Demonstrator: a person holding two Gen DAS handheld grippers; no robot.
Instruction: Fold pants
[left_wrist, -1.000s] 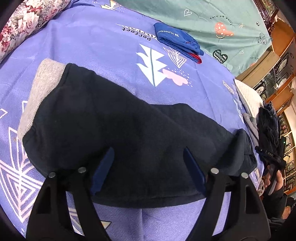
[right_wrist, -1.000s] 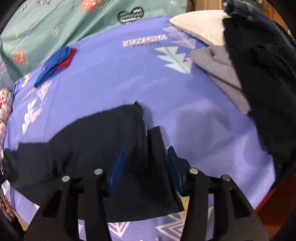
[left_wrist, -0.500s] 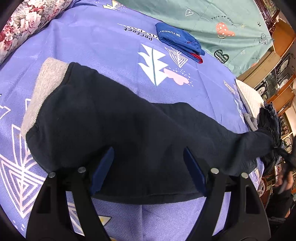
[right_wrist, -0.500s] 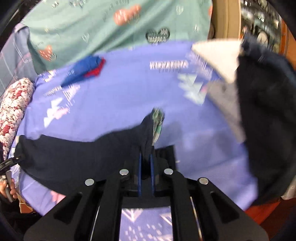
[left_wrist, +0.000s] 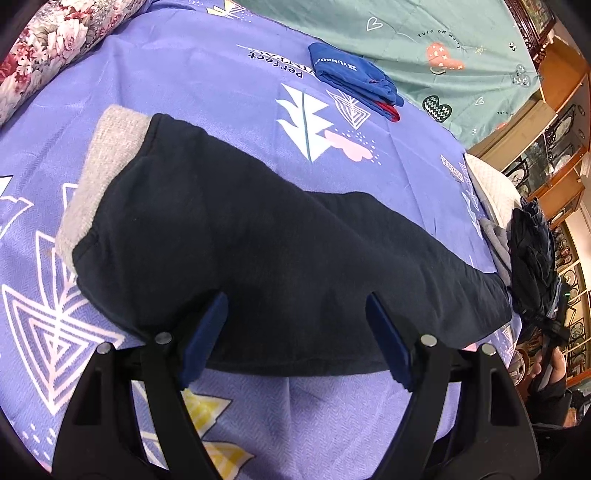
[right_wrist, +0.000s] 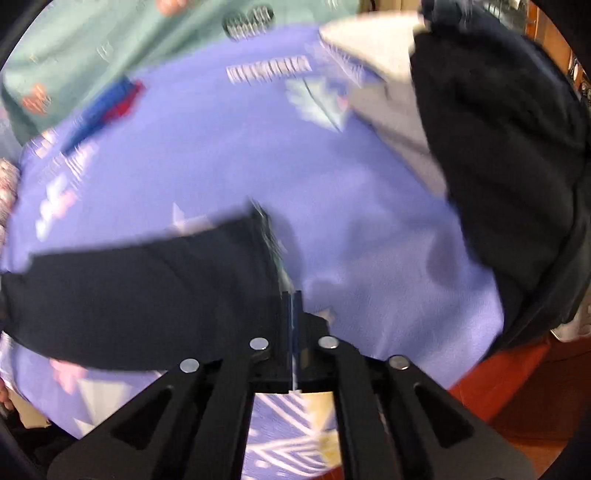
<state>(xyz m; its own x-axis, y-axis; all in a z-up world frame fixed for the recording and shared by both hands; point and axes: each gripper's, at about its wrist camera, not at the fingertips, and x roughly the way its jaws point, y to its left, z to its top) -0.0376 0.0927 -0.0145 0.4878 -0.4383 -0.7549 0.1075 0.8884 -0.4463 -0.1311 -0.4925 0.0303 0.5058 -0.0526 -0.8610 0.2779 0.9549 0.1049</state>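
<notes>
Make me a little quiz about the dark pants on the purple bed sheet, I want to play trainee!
1. True or false: the left gripper is open above the dark pants.
2. What colour is the waistband? A grey, B red, C green.
3. Which gripper is pinched shut on the leg end?

Key
1. True.
2. A, grey.
3. The right gripper, with the pants' leg end at its closed pads.

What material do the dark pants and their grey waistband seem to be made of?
Dark pants: probably thick cotton-blend fleece; the surface is matte and fuzzy and drapes in soft, rounded folds. Grey waistband: seemingly ribbed knit, with a coarse, heathered, unshiny texture.
</notes>
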